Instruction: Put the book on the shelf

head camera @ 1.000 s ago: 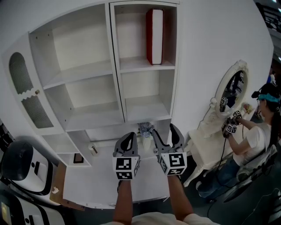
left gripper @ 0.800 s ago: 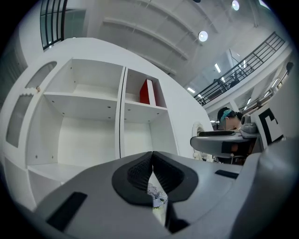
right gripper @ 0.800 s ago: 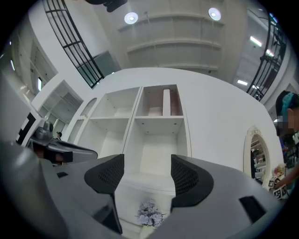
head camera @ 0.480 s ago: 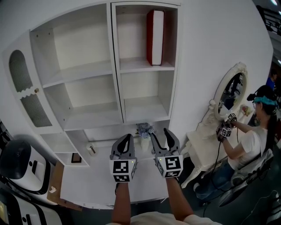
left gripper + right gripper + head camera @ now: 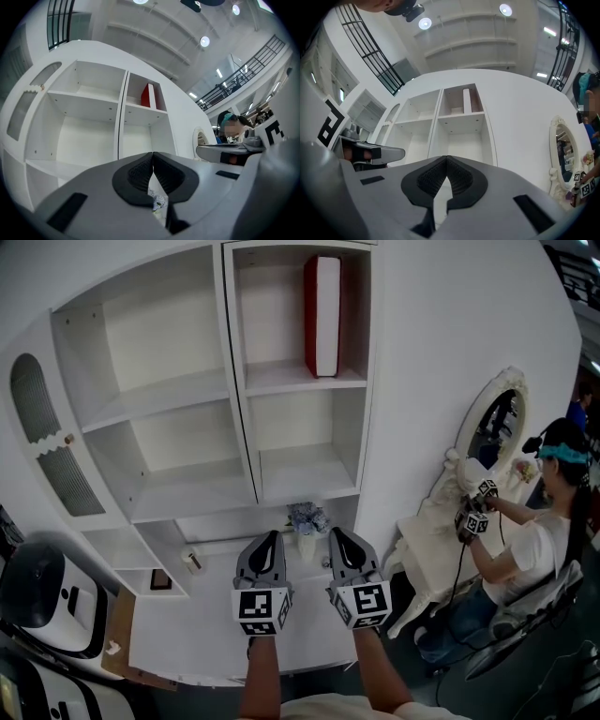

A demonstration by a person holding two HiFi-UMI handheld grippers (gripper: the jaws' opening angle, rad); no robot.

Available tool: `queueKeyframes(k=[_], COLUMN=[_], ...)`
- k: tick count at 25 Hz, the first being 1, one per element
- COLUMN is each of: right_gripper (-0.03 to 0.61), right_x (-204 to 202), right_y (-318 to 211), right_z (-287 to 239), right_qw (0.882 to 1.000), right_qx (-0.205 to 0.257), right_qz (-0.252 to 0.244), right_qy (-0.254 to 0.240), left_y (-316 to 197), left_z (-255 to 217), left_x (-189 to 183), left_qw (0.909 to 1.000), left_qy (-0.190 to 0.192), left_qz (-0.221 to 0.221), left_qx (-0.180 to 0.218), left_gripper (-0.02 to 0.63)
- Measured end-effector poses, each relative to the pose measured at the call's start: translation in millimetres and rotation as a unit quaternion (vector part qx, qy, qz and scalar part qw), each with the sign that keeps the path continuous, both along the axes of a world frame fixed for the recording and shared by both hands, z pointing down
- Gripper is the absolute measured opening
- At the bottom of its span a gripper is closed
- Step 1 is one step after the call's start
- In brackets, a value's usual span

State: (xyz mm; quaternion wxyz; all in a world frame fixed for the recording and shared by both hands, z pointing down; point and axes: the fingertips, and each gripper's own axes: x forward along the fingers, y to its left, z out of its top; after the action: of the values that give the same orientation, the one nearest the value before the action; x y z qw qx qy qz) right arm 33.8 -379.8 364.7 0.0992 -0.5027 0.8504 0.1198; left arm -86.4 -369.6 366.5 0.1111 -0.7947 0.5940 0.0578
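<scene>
The red book [image 5: 319, 315] with its white page edge stands upright in the top right compartment of the white shelf unit [image 5: 239, 427]; it also shows in the left gripper view [image 5: 148, 95] and the right gripper view [image 5: 467, 101]. Both grippers hang side by side over the white desk, well below the book. My left gripper [image 5: 270, 538] is shut with nothing in it, tips together [image 5: 153, 154]. My right gripper [image 5: 337, 535] has just been closing and is now shut and empty, pads meeting [image 5: 447, 158].
A small vase of flowers [image 5: 307, 519] stands at the back of the desk [image 5: 206, 624] just beyond the grippers. Small items [image 5: 192, 562] lie at the desk's left. A person [image 5: 553, 512] works at an oval-mirror dresser on the right. A white machine [image 5: 42, 592] stands at the left.
The right gripper's jaws stood wide open a second ago and are now closed, with nothing between them. The left gripper has stayed put and shut.
</scene>
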Motion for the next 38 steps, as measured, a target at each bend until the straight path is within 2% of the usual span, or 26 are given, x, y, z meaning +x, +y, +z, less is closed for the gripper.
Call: queueKeyframes(k=[3,9,16,38], right_gripper=[0.025,0.026,0.026,0.025], right_x=[0,-1,-3,-4], right_y=[-3,-7,-12,-18], right_z=[5,11,20,22], right_qw=[1.000,1.000,1.000,0.999], right_qx=[-0.005,-0.010,-0.025,-0.038], right_qz=[0.002,0.001,-0.008,-0.018], right_qy=[0.004,0.001,0.000,0.006], left_y=[-6,-6,-9,-9], left_z=[9,10,20,14], left_x=[1,4,10,11], left_qw=[0.9999,0.9999,0.9995,0.9996], left_qy=[0.002,-0.013,-0.020,-0.023], left_qz=[-0.003,-0.004,-0.003,-0.004], left_qx=[-0.014,-0.008,-0.022,-0.016], left_gripper=[0.017,0.017,0.017,0.017])
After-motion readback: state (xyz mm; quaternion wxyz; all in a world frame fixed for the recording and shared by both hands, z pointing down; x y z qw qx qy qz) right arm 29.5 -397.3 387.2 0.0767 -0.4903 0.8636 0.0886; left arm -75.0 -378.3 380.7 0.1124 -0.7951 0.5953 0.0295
